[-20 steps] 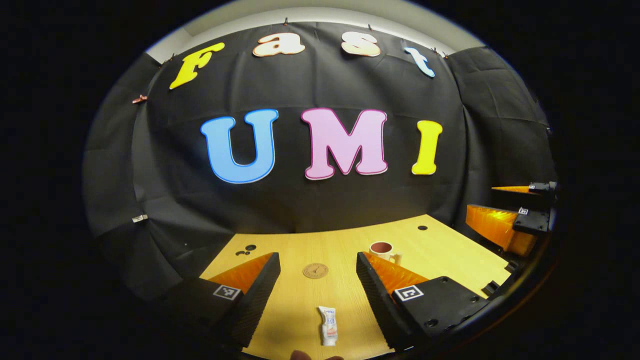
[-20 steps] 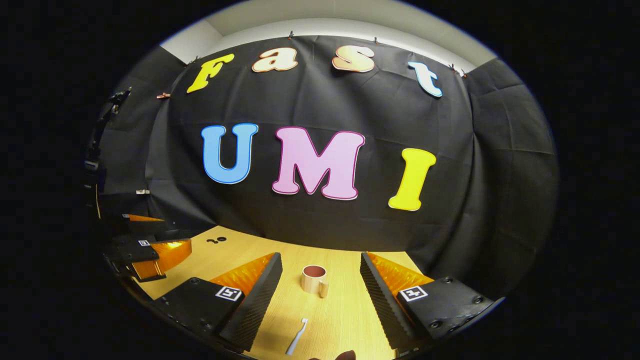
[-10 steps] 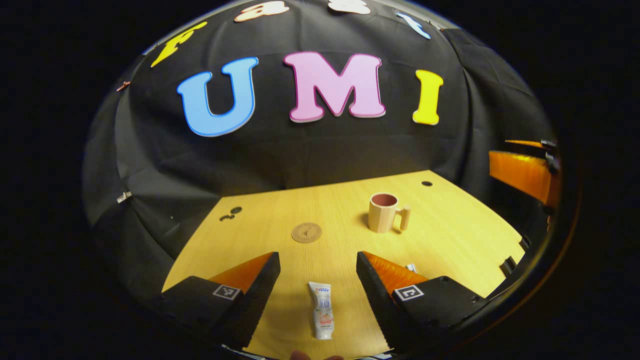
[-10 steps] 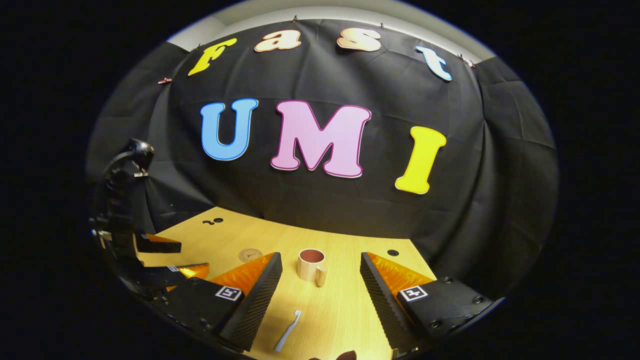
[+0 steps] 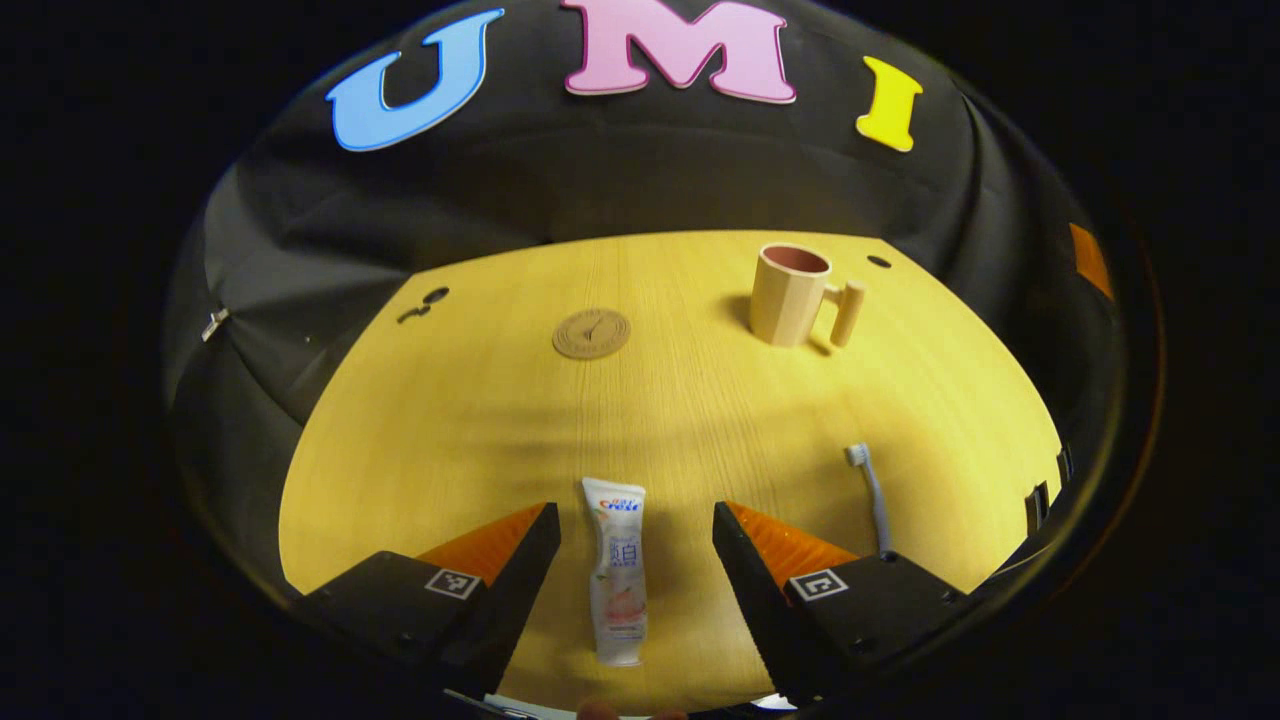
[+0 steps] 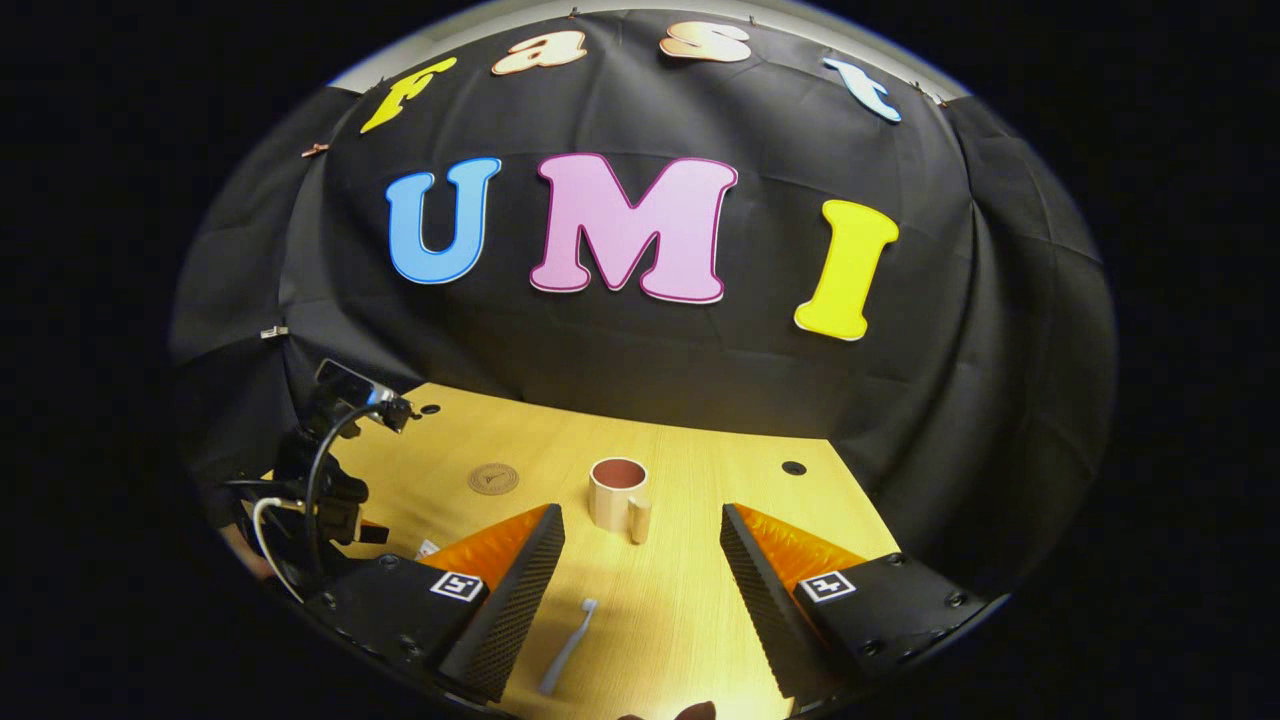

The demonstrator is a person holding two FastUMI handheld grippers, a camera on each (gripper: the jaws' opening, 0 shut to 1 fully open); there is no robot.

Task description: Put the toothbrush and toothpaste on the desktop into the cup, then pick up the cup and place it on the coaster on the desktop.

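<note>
Toothpaste [image 5: 616, 572] lies flat on the wooden desktop [image 5: 450, 420], lengthwise between the spread fingers of the left gripper [image 5: 636, 540]; we see clear gaps on both sides, so neither finger touches the tube. Its cap end points toward the camera, its flat crimped end away.

In the left gripper view, we note the toothbrush [image 5: 872, 494] lying flat to the right of the tube, head pointing away, its handle end hidden behind the right-hand finger. The cup [image 5: 790, 294] stands upright and empty at the far right of the desktop, handle to its right. The coaster [image 5: 591, 333], a round brown disc, sits to the left of the cup and well apart from it.

Right gripper [image 6: 642, 545] is likewise wide apart and holds nothing. In the right gripper view, we see the toothbrush [image 6: 567, 646] between its fingers, nearer the left-hand one, not touched. The cup [image 6: 618, 494] stands beyond, handle facing the camera, and the coaster [image 6: 493, 478] lies to its left. At that view's left edge, we log the left gripper's body with its cables [image 6: 320, 480] over the desktop [image 6: 700, 600].
</note>
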